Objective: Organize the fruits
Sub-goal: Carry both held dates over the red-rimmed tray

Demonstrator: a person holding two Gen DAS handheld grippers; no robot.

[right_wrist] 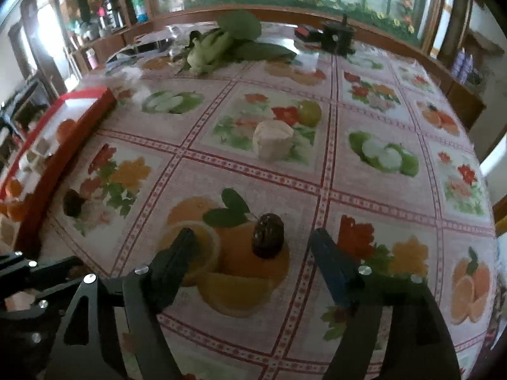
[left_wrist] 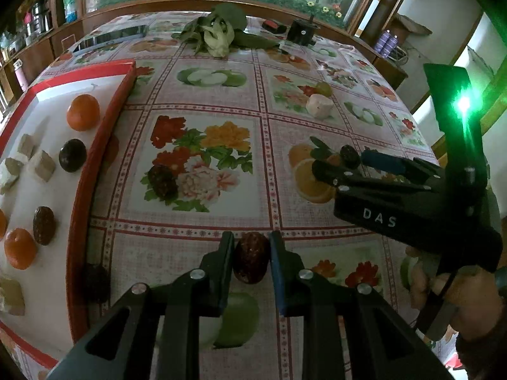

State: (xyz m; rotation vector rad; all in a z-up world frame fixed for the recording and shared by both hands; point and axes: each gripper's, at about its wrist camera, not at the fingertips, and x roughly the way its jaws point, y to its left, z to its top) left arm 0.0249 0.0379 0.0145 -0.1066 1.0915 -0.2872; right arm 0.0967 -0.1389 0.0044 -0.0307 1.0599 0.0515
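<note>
On the right gripper's body, white letters read "DAS"; its jaws stand wide around a date lying on the tablecloth. The left gripper clamps another date. The tray is cut off at left.

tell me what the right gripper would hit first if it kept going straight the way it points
Most likely the date lying on the tablecloth just ahead of the open right gripper, slightly right of centre between the fingers. Depth is hard to judge through the fisheye, so the fingertips might touch the cloth first.
</note>
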